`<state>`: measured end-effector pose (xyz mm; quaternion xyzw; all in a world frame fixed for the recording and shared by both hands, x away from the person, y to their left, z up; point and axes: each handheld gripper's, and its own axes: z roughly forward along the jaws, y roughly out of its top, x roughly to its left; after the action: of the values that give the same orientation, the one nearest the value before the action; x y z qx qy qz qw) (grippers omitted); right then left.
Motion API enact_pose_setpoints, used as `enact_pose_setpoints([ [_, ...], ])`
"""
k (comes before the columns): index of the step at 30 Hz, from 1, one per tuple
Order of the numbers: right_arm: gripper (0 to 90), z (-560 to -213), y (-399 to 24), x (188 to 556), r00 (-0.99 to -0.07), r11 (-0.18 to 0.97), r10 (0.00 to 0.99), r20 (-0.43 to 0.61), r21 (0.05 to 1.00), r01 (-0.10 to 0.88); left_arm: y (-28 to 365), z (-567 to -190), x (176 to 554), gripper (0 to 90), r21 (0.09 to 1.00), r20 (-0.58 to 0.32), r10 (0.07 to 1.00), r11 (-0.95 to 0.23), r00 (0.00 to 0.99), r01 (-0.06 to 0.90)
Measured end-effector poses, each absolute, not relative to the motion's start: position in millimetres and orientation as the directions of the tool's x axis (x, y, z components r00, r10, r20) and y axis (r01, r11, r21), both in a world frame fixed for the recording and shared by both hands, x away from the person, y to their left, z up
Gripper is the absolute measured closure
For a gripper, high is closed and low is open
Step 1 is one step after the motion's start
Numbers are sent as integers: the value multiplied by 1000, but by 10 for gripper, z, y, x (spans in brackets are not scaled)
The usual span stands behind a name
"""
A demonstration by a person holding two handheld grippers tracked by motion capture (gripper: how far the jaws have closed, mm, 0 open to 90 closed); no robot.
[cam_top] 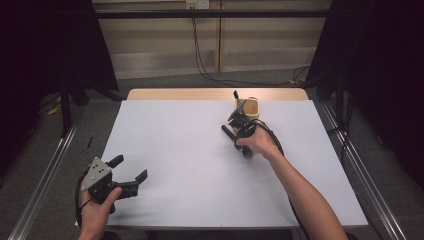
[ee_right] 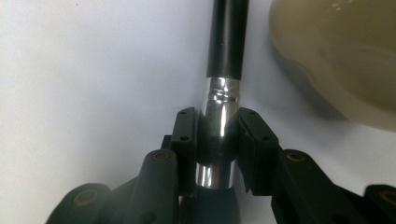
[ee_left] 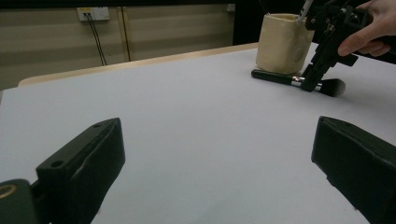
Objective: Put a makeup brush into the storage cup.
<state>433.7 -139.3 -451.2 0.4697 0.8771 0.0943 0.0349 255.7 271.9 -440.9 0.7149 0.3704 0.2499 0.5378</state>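
While clamped on brush: right gripper [cam_top: 239, 131], jaws down on table [cam_top: 165, 150], pads pressing silver ferrule from both sides in right gripper view
Brush [ee_right: 219, 116]: flat on table, black handle pointing away from jaws, bristle end under gripper body; in left gripper view, dark bristles sticking out to right of jaws
Cup [cam_top: 248, 107]: beige, upright near far edge of table, just beside brush; thin tools standing inside
Left gripper [cam_top: 131, 174]: near front-left corner, held low over table, jaws spread wide, nothing between them
Spacing: left gripper well apart from brush and cup
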Motion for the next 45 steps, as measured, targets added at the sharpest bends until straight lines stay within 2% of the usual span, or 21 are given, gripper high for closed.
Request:
enact_pose_setpoints([
  [19, 716, -4443, -1439, 4310, -574, 555, 818, 36, 211, 805, 2724, -4413, 2562, 28, 954, -41, 798, -149, 602, 262],
  [35, 716, -4363, -1586, 4168, -600, 538, 795, 94, 348, 768, 2721, -4416, 2564, 28, 952, -43, 798, -150, 601, 267],
  [45, 717, -4247, -1699, 4059, -616, 487, 774, 146, 484, 727, 2713, -4423, 2568, 28, 951, -47, 799, -148, 599, 272],
])
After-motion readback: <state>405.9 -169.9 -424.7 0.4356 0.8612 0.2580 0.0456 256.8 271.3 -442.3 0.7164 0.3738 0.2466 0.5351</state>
